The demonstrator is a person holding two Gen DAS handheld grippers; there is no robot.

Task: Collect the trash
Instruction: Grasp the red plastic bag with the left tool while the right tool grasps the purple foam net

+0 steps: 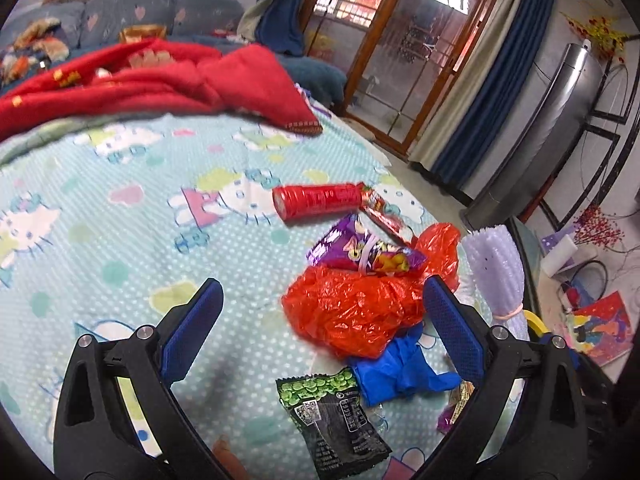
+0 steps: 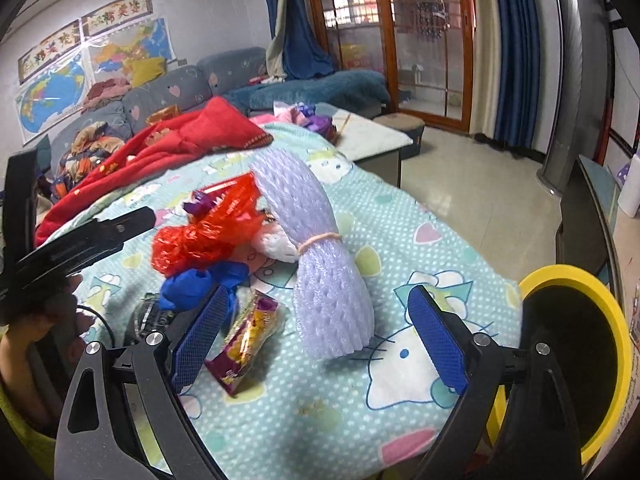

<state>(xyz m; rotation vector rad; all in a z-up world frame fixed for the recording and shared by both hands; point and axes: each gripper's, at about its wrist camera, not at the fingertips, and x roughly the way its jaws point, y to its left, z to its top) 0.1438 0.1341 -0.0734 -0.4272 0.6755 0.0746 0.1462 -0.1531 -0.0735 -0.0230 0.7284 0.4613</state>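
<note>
Near the right edge of the cartoon-print blanket (image 1: 120,208) the trash lies bunched: red plastic bag (image 1: 352,308), blue glove (image 1: 400,368), purple snack wrapper (image 1: 360,252), red tube (image 1: 316,200), foam net bundle (image 2: 320,248). Both the left gripper (image 1: 320,328) and right gripper (image 2: 316,332) hover spread wide, empty. Leftward, bare blanket runs up to the red quilt (image 1: 160,80); a yellow-rimmed bin (image 2: 580,352) stands just past the edge.

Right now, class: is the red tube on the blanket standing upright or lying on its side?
Lying on its side. The red tube rests lengthwise on the blanket, round end facing left.
</note>
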